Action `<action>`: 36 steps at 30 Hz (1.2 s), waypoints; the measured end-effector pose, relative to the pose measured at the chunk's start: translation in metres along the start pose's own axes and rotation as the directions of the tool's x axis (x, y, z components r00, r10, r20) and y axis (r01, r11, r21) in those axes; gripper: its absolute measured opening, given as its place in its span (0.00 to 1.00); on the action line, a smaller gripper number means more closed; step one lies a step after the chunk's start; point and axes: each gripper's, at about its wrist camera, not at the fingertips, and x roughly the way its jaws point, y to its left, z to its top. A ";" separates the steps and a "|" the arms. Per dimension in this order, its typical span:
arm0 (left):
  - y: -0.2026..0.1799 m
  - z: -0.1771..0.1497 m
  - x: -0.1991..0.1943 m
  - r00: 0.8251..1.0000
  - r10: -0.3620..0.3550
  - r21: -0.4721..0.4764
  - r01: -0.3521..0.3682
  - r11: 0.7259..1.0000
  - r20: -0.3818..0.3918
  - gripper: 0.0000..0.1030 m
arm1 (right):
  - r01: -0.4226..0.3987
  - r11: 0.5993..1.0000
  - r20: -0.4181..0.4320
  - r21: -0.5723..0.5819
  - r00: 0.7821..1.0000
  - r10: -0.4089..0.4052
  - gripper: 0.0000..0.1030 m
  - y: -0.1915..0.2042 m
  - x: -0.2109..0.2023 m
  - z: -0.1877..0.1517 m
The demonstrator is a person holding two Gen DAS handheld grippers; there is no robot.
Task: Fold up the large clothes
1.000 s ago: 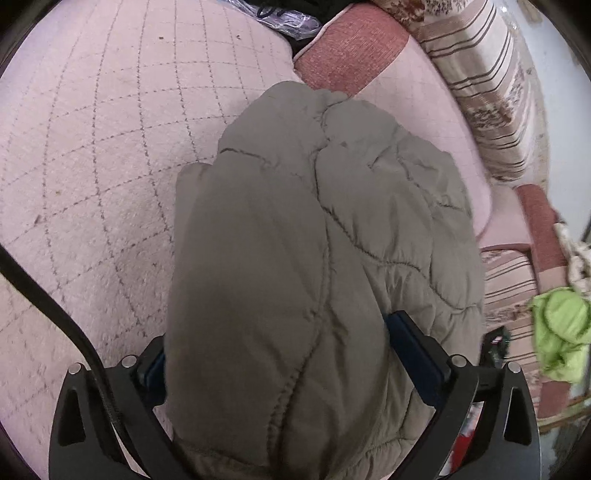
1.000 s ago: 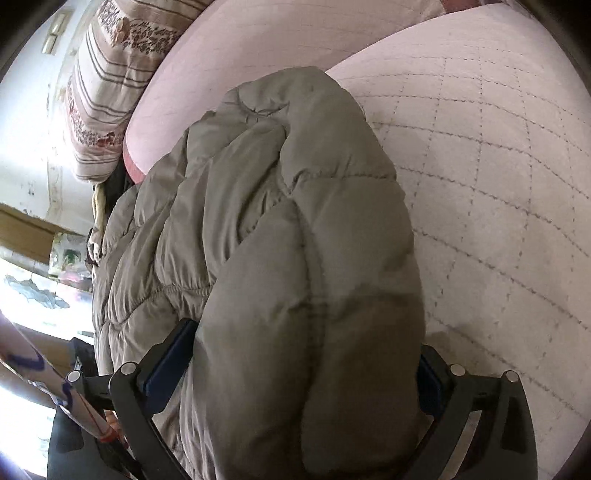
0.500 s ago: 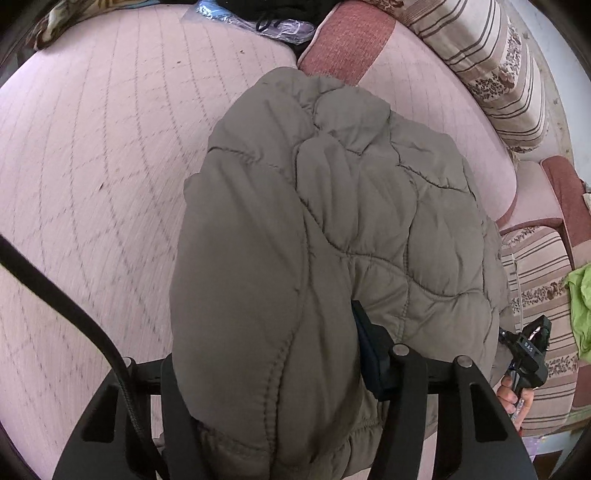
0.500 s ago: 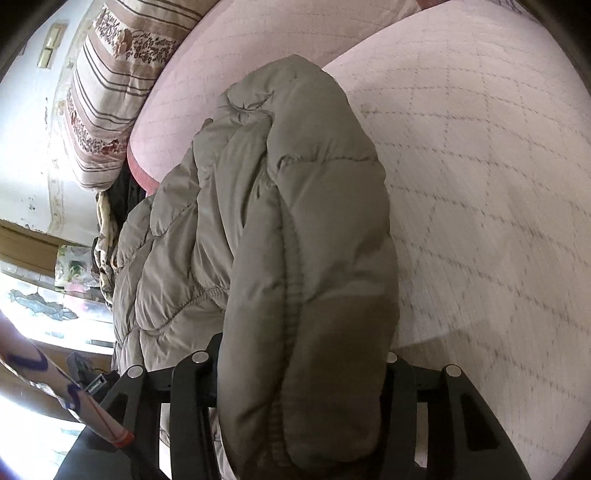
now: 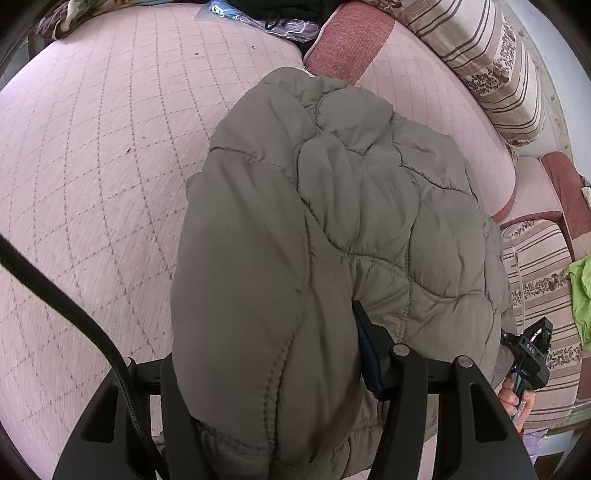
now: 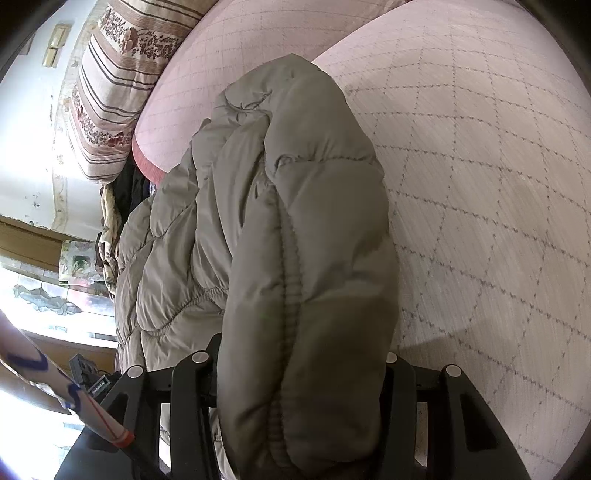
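**Q:** Two grippers, one garment: what do you hold, and where does it lie?

**A:** Your left gripper (image 5: 273, 373) has its fingers drawn in and pinching a thick padded roll of the grey quilted jacket (image 5: 332, 229). Your right gripper (image 6: 299, 365) is likewise pressed onto a bunched fold of the same jacket (image 6: 280, 240). The garment lies on the pink quilted cushion (image 5: 92, 166), its far end reaching towards the cushion's back edge, where a striped bolster (image 5: 491, 66) stands.

**Q:** What could go wrong from here?

**A:** The filling is springy and the shell looks slick, so a fat roll may squeeze out from between the fingers if you pull hard or unevenly. One side of the jacket hangs past the cushion's side edge; by my judgement its weight could drag the fold off the seat. A black cable (image 5: 66, 314) runs close by your left gripper and might snag.

**Q:** Where is there room to move?

**A:** Bare cushion opens on the side away from the overhang, wide in both views. Towards the back corner, plastic bags (image 5: 258, 18) crowd the edge
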 end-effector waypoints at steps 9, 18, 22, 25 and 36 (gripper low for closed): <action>-0.009 0.004 0.002 1.000 0.027 -0.004 -0.027 1.000 0.009 0.62 | 0.001 1.000 0.001 0.000 1.000 -0.001 0.50 0.000 -0.001 -0.002; -0.005 -0.002 -0.018 0.999 0.041 -0.031 -0.040 0.999 0.031 0.70 | 0.194 0.981 0.097 -0.011 0.977 -0.192 0.82 0.007 -0.019 -0.015; -0.007 -0.009 -0.032 0.994 0.088 -0.015 -0.088 0.996 0.064 0.70 | 0.251 0.968 0.177 -0.009 0.953 -0.245 0.83 0.013 -0.046 -0.024; -0.010 -0.014 -0.047 0.984 0.142 -0.001 -0.142 0.990 0.105 0.70 | 0.312 0.950 0.240 -0.019 0.924 -0.298 0.83 0.021 -0.070 -0.031; -0.055 -0.057 -0.117 0.855 0.346 0.110 -0.416 0.903 0.386 0.73 | 0.479 0.831 0.416 -0.283 0.842 -0.343 0.83 0.130 -0.100 -0.074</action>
